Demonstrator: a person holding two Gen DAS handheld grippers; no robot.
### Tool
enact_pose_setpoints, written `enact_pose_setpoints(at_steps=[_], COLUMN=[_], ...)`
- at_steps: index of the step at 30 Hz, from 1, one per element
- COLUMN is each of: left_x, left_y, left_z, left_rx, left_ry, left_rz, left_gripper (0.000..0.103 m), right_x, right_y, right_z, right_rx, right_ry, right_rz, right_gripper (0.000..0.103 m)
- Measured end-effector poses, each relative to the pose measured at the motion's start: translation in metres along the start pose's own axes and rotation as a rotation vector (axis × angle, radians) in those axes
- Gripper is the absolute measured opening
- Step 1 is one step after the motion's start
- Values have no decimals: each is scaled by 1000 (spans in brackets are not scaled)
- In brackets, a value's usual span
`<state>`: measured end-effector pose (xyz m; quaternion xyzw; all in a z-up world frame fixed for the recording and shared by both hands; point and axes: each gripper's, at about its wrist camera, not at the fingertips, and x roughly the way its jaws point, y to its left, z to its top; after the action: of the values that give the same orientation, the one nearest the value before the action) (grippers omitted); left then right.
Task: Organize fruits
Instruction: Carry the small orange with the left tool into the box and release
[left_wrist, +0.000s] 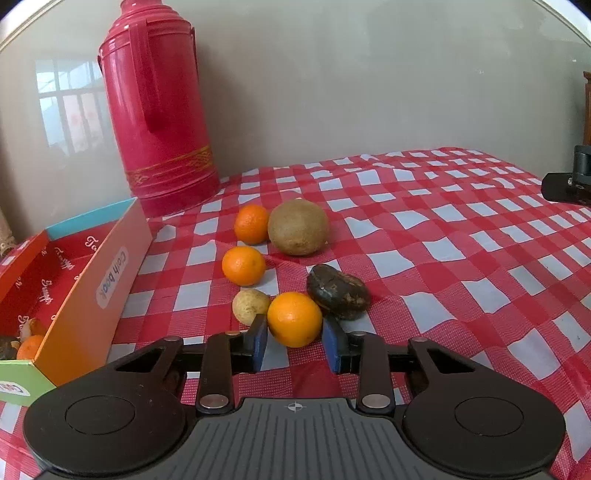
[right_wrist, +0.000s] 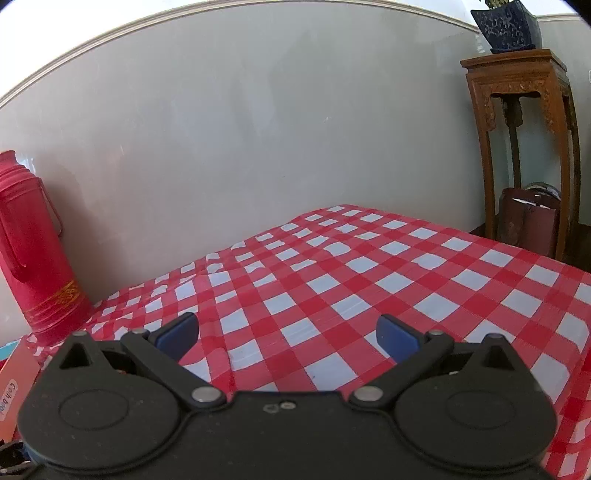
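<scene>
In the left wrist view my left gripper is open, its blue pads on either side of the nearest orange, close to it but not gripping. A small yellowish fruit lies left of it and a dark brown fruit right of it. Two more oranges and a large brown round fruit lie farther back. An open orange box at the left holds some fruit. My right gripper is open and empty above the checked cloth.
A tall red thermos stands by the wall behind the box; it also shows in the right wrist view. The red-and-white checked cloth covers the table. A wooden stand with a blue pot stands beyond the table's right edge.
</scene>
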<state>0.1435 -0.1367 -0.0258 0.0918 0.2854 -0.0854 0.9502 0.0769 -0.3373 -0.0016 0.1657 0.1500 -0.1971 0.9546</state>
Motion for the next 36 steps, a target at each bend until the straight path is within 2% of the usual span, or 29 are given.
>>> enact_pose_setpoints(at_steps=[15,23,36], left_x=[-5,-20,-49], left_y=[-1,1,71], left_z=[-5,-4,11], left_rx=[18,54,-22], left_ry=[-29,-86,-160], left_rz=[15,33,168], left_gripper=[32,32,32], right_x=[4,5,5], right_y=[1,2,20], right_z=[-1,-1,-6], right_rx=[7,7,-25], right_ry=[16,22,29], right_rz=[16,26,50], right_gripper=[97,97,97])
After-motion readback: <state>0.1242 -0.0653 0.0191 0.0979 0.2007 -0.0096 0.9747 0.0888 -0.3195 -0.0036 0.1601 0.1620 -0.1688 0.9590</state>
